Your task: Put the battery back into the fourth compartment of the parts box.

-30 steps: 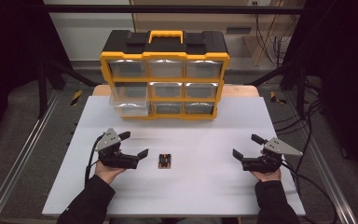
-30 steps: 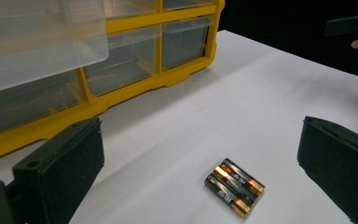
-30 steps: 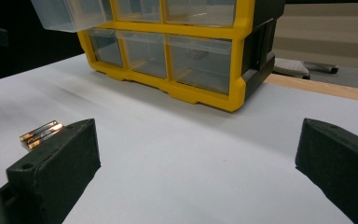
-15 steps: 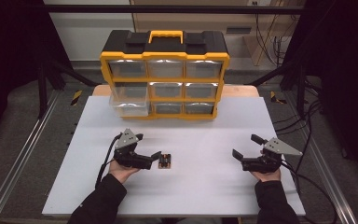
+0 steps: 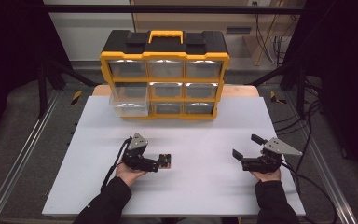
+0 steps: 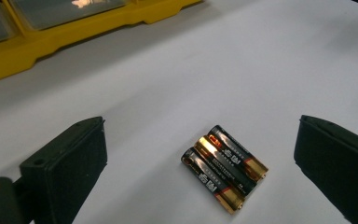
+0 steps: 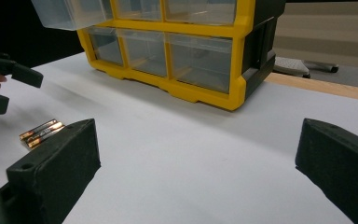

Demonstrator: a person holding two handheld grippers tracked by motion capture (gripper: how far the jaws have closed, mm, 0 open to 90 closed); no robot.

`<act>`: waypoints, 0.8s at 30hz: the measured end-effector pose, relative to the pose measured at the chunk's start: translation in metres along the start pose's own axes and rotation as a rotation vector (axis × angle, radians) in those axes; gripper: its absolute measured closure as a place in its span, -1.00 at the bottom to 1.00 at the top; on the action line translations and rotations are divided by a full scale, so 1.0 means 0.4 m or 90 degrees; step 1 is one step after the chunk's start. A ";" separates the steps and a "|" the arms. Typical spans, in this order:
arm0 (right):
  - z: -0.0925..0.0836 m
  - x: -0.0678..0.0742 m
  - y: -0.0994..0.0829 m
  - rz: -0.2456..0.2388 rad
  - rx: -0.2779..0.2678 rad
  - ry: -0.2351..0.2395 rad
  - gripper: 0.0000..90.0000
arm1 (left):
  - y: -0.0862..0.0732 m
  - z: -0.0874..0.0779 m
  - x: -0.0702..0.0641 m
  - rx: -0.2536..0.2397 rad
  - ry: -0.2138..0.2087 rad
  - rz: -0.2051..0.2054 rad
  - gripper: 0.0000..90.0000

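Your left gripper point(image 5: 164, 162) sits low centre-left of the high view, jaws wide apart, pointing right. Your right gripper point(image 5: 245, 147) sits lower right, jaws spread, pointing left. Both forearms enter from the bottom edge.

Your batteries point(image 6: 224, 168) are black with gold-copper ends and a red band; your left tongs point(image 5: 162, 162) and right tongs point(image 5: 243, 146) are black; the organiser point(image 5: 164, 74) at 12 o'clock is yellow, black-topped, with clear drawers; the bench point(image 5: 205, 135) is white
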State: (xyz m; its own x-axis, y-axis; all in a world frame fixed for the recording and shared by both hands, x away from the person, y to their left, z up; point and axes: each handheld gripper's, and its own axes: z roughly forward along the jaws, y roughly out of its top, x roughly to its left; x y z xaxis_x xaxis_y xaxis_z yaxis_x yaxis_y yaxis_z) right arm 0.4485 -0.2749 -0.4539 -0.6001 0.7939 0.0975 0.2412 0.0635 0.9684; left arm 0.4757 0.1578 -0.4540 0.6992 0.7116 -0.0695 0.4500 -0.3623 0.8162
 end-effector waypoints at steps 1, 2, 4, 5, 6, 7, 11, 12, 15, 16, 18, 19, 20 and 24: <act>0.000 0.000 0.000 0.000 0.000 0.000 -0.99 | -0.006 0.006 0.000 0.009 0.001 -0.006 -0.92; 0.000 0.000 0.000 0.000 0.000 0.000 -0.99 | -0.006 0.006 0.000 0.009 0.001 -0.006 -0.91; 0.000 -0.001 0.000 -0.002 0.002 0.000 -0.99 | -0.012 0.012 -0.001 0.021 0.006 -0.010 -0.88; 0.001 -0.001 -0.001 -0.003 0.002 0.000 -1.00 | -0.017 0.016 -0.001 0.032 0.009 -0.016 -0.86; 0.001 -0.001 -0.001 -0.003 0.002 0.000 -1.00 | -0.017 0.016 -0.001 0.032 0.009 -0.016 -0.84; 0.001 -0.001 -0.001 -0.003 0.004 0.001 -0.99 | -0.020 0.019 0.000 0.041 0.017 -0.023 -0.80; 0.001 -0.001 -0.001 -0.003 0.005 0.000 -1.00 | -0.025 0.024 -0.001 0.058 0.016 -0.038 -0.65; 0.001 -0.001 -0.001 -0.003 0.005 -0.001 -0.99 | -0.026 0.026 -0.002 0.064 0.016 -0.041 -0.61; 0.001 -0.001 -0.001 -0.003 0.006 -0.001 -1.00 | -0.027 0.030 -0.008 0.075 0.014 -0.041 -0.44; 0.001 -0.001 -0.001 -0.003 0.006 -0.001 -1.00 | -0.027 0.030 -0.008 0.075 0.014 -0.041 -0.39; 0.002 0.000 -0.001 -0.002 0.007 -0.001 -0.99 | -0.028 0.033 -0.011 0.082 0.016 -0.043 -0.26; 0.002 0.000 -0.001 -0.002 0.007 -0.001 -1.00 | -0.029 0.035 -0.012 0.085 0.020 -0.043 -0.21; 0.002 0.000 -0.001 -0.002 0.007 -0.001 -0.99 | -0.030 0.037 -0.013 0.092 0.020 -0.045 -0.18; 0.001 0.000 -0.001 -0.001 0.007 -0.001 -1.00 | -0.030 0.040 -0.017 0.099 0.026 -0.044 -0.04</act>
State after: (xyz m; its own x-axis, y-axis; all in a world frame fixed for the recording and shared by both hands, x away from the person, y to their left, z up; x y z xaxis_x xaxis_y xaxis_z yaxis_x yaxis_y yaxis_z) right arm 0.4489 -0.2746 -0.4545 -0.5989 0.7952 0.0951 0.2489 0.0719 0.9659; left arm 0.4745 0.1475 -0.4725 0.6420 0.7607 -0.0959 0.5788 -0.3988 0.7113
